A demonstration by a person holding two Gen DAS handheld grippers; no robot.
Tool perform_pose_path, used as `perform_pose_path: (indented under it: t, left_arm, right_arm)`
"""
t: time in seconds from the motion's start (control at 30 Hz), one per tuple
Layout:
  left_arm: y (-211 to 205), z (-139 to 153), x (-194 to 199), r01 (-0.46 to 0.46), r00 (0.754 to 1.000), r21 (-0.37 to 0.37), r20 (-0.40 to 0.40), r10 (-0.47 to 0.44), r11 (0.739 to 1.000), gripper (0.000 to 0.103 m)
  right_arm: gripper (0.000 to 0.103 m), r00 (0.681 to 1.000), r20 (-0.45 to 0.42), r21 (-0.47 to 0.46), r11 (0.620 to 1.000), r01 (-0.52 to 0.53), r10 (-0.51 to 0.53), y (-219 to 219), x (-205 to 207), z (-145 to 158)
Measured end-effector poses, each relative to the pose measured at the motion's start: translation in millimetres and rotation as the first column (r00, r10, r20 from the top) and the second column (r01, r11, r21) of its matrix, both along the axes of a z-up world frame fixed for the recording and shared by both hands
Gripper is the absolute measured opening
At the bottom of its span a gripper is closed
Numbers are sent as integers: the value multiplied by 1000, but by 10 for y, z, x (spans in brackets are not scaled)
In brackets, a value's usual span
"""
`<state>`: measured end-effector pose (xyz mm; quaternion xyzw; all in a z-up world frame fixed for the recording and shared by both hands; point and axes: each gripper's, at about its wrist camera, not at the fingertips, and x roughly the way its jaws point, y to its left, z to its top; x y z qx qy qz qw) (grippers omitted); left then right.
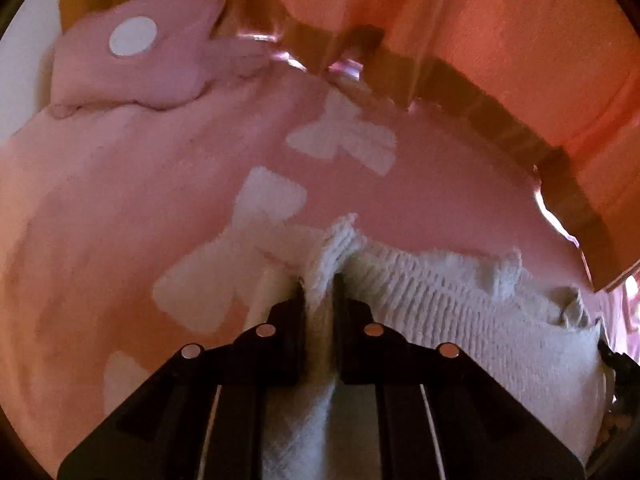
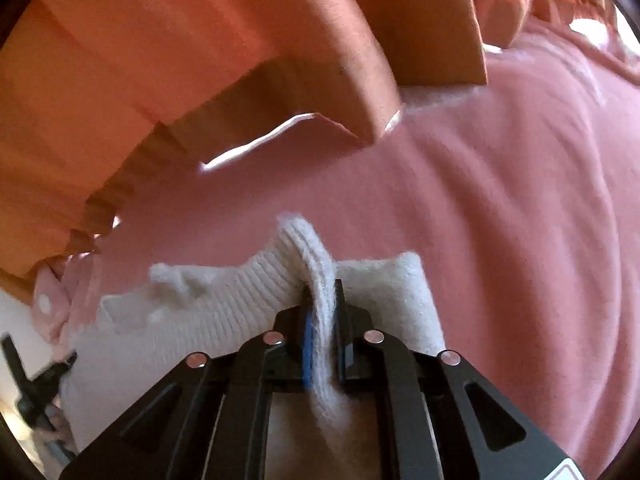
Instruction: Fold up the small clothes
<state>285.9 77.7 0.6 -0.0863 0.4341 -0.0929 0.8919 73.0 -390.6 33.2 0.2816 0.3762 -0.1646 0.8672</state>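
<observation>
On top of the pink bedspread [image 1: 120,208] sits the white knit garment [image 1: 460,320], ribbed and fuzzy, bunched near the bottom of both wrist views. Landmark for everything is that garment. Beyond its far edge, the bedspread runs flat and bare up to where the orange curtain [image 2: 160,60] hangs, so decent room that way. To its left in the left wrist view the spread has white bow patches [image 1: 344,136] and, further off, a pink pillow [image 1: 132,64] with a white dot. To its right in the right wrist view it's just wrinkled pink spread, wide open.

Left gripper [image 1: 320,292] is pinched nearly closed on a raised fold of the garment's ribbed edge, with fabric running back between the fingers. Right gripper [image 2: 322,296] is doing the same at the garment's other end: jaws almost together, a thick roll of white knit squeezed between them and poking up past the tips. Garment's far corner [image 2: 404,268] lies flat just beyond the right gripper.
</observation>
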Motion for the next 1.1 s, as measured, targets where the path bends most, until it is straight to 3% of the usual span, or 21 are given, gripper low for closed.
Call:
perform_pose_path:
  t: [0.13, 0.17, 0.2, 0.27, 0.33, 0.37, 0.43, 0.53, 0.6, 0.67, 0.77, 0.87, 0.93, 1.1]
  left_arm:
    - [-43, 276, -102, -2, 998, 69, 58, -2, 998, 16]
    - [-43, 316, -137, -24, 998, 93, 61, 19, 995, 18]
    - [-51, 403, -220, -65, 995, 129, 83, 54, 990, 29]
    - [-135, 556, -431, -56, 990, 118, 135, 39, 991, 37]
    - [-302, 631, -683, 18, 989, 117, 142, -34, 993, 37]
    - [-429, 604, -832, 70, 987, 134, 132, -88, 988, 41]
    - [-644, 466, -963, 134, 985, 200, 84, -153, 971, 45]
    - [-899, 191, -987, 175, 983, 280, 8, -184, 944, 45]
    - [-957, 182, -1062, 156, 984, 323, 32, -175, 933, 43]
    - [-972, 264, -1156, 168, 981, 300, 45, -190, 939, 45]
    - [-968, 209, -1216, 161, 984, 275, 25, -174, 948, 51]
    - [-1031, 115, -1275, 143, 985, 319, 48, -166, 937, 53]
    - [-1070, 96, -1308, 131, 985, 351, 64, -163, 927, 54]
    - [-1065, 92, -1344, 120, 987, 343, 64, -151, 932, 55]
  right_arm:
    - [18, 994, 102, -191, 980, 63, -44, 219, -193, 494]
    - [18, 990, 141, -234, 972, 32, 1, 380, -223, 642]
    - [19, 987, 156, -243, 970, -8, 47, 490, -225, 713]
    - [19, 964, 155, -197, 963, -185, 217, 866, -173, 747]
    - [19, 929, 89, -171, 925, -340, 358, 1256, -107, 621]
    - [19, 900, -6, -177, 886, -429, 435, 1559, -61, 446]
    - [19, 862, -148, -165, 847, -505, 485, 1833, 12, 157]
    - [19, 861, -204, -233, 831, -505, 466, 1999, 25, 45]
    - [19, 878, -165, -258, 839, -478, 449, 2040, -10, 176]
    - [19, 875, -147, -248, 839, -484, 462, 2105, -48, 231]
    - [19, 851, -241, -268, 810, -521, 467, 2290, 12, 11]
    - [20, 856, -268, -366, 776, -514, 441, 2462, -25, -22]
    - [20, 862, -269, -372, 779, -505, 430, 2460, -68, -2]
    - [20, 859, -276, -385, 769, -510, 431, 2468, -67, -11]
